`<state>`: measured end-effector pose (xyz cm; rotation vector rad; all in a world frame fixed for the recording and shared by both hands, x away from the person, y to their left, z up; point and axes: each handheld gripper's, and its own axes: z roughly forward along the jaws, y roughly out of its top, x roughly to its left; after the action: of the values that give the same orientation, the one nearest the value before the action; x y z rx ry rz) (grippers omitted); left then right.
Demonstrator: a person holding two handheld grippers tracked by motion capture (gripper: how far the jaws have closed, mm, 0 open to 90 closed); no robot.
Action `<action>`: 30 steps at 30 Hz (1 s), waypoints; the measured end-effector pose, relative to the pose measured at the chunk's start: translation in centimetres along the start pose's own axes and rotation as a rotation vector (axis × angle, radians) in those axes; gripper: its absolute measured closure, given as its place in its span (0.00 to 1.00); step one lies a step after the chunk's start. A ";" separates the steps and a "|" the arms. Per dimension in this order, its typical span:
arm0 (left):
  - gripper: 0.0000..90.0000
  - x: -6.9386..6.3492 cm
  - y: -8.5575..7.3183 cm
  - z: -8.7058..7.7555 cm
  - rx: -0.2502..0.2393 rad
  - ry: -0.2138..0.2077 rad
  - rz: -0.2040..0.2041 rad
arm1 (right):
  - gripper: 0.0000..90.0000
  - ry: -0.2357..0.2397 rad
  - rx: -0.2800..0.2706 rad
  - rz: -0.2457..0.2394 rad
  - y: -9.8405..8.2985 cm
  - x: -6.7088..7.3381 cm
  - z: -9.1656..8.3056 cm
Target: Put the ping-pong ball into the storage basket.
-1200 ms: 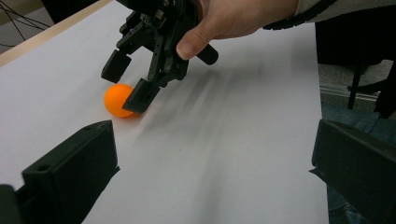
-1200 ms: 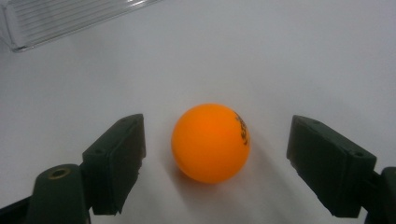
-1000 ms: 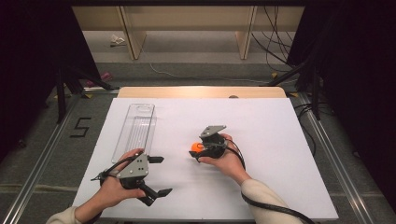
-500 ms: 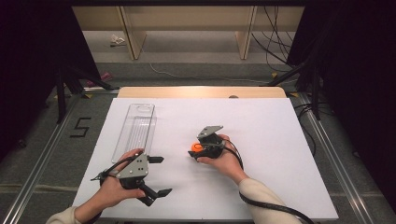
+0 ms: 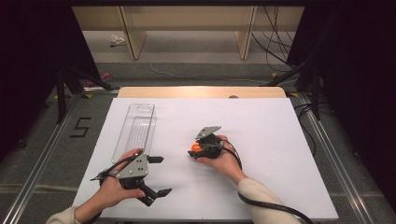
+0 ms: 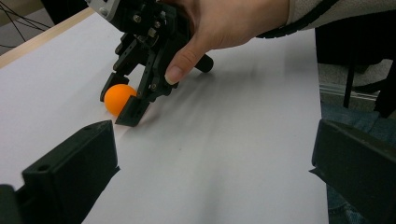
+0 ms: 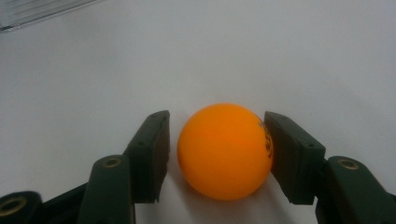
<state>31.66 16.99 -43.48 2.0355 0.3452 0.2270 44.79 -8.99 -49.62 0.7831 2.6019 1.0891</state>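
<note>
An orange ball (image 5: 196, 147) lies on the white table sheet (image 5: 261, 135) near the middle. My right gripper (image 5: 194, 151) points down at it, and its jaws have just been closing around it. In the right gripper view the ball (image 7: 224, 149) sits between the two black pads: the right one touches it and the left one stands a sliver off. My left gripper (image 5: 162, 175) rests near the front left, jaws wide apart with nothing between them. From the left gripper view (image 6: 210, 158) I see the ball (image 6: 119, 99) and the right gripper (image 6: 126, 100) straddling it.
A long clear plastic tray (image 5: 137, 128) lies at the left of the sheet, just beyond my left hand; its corner (image 7: 28, 11) appears in the right gripper view. A wooden table edge (image 5: 201, 92) runs along the back. Dark frames and cables stand around the table.
The right gripper's jaws have drawn in around the orange ball. Both hands have stayed where they were.
</note>
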 end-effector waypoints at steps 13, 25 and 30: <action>0.00 0.0 0.0 0.0 0.004 -0.001 0.006 | 0.57 0.007 0.000 -0.007 0.1 0.0 0.0; 0.00 0.0 0.0 0.0 0.002 -0.001 0.004 | 0.57 0.011 -0.018 -0.009 0.4 0.1 -0.3; 0.00 0.0 0.0 0.0 0.006 -0.004 0.010 | 0.57 0.009 -0.025 -0.007 0.5 0.0 -0.4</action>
<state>31.65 17.02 -43.46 2.0440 0.3339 0.2286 44.79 -8.92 -48.96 0.7653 2.5913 1.1230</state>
